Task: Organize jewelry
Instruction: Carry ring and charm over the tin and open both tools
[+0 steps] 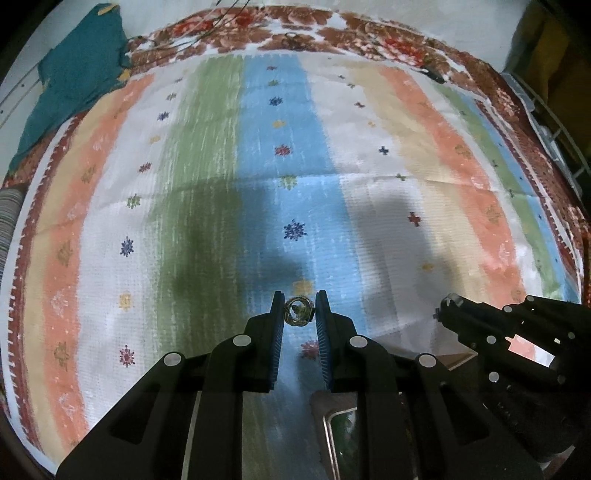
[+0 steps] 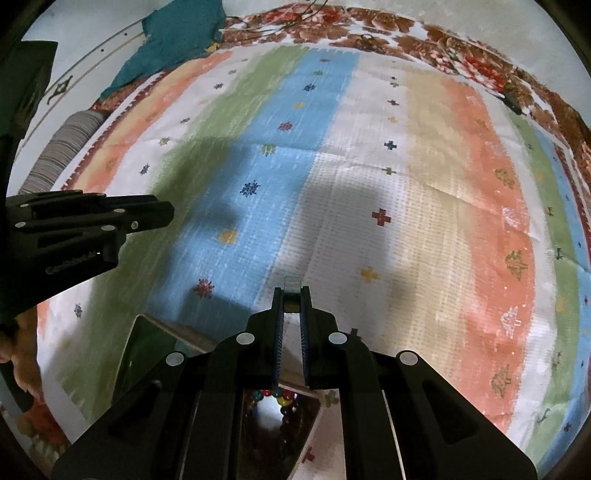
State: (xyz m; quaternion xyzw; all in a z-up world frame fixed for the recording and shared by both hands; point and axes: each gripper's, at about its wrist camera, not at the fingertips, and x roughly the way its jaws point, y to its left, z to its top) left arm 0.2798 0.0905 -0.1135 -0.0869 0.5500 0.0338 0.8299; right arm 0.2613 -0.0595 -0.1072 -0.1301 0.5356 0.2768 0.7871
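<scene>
My left gripper [image 1: 299, 314] is shut on a small gold ring-shaped jewel [image 1: 297, 312], held between its blue pads above the striped cloth [image 1: 207, 177]. My right gripper [image 2: 292, 301] is shut on a small clear plastic pouch [image 2: 293, 286] with a dark piece inside. In the left wrist view the right gripper [image 1: 448, 306] shows at the lower right. In the right wrist view the left gripper [image 2: 162, 216] shows at the left. An open box [image 2: 147, 343] with a mirrored lid and coloured beads [image 2: 280, 398] lies below the right gripper.
A teal cloth [image 1: 81, 70] lies at the far left corner. A floral bedspread [image 1: 295, 33] borders the striped cloth. A grey striped roll [image 2: 70, 144] lies at the left edge. A small dark object [image 2: 511, 99] sits at the far right.
</scene>
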